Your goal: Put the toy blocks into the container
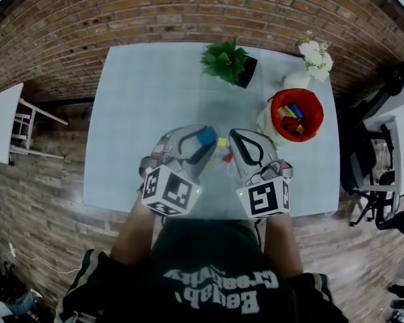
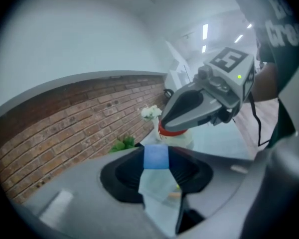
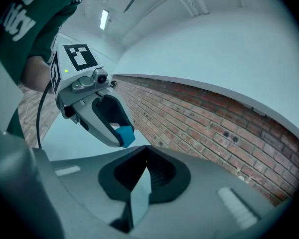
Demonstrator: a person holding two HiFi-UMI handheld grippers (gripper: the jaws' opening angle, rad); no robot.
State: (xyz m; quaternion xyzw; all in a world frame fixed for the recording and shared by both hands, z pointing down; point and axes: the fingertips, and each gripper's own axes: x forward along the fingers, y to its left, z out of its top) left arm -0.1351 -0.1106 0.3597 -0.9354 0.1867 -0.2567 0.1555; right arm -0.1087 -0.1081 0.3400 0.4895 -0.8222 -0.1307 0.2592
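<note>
Left hand-held gripper [image 1: 200, 142] up close, clamped on blue block [image 2: 156, 157] above the table [image 1: 141, 113]. Right hand-held gripper [image 3: 145, 156] pinched shut, empty. Carry far right to red container [image 1: 296, 116], keep level, release only over the rim. Yellow block [image 1: 222, 141] waiting, maybe another beside it, blurry.

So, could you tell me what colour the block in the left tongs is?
The block is blue, seen best in the left gripper view.
</note>
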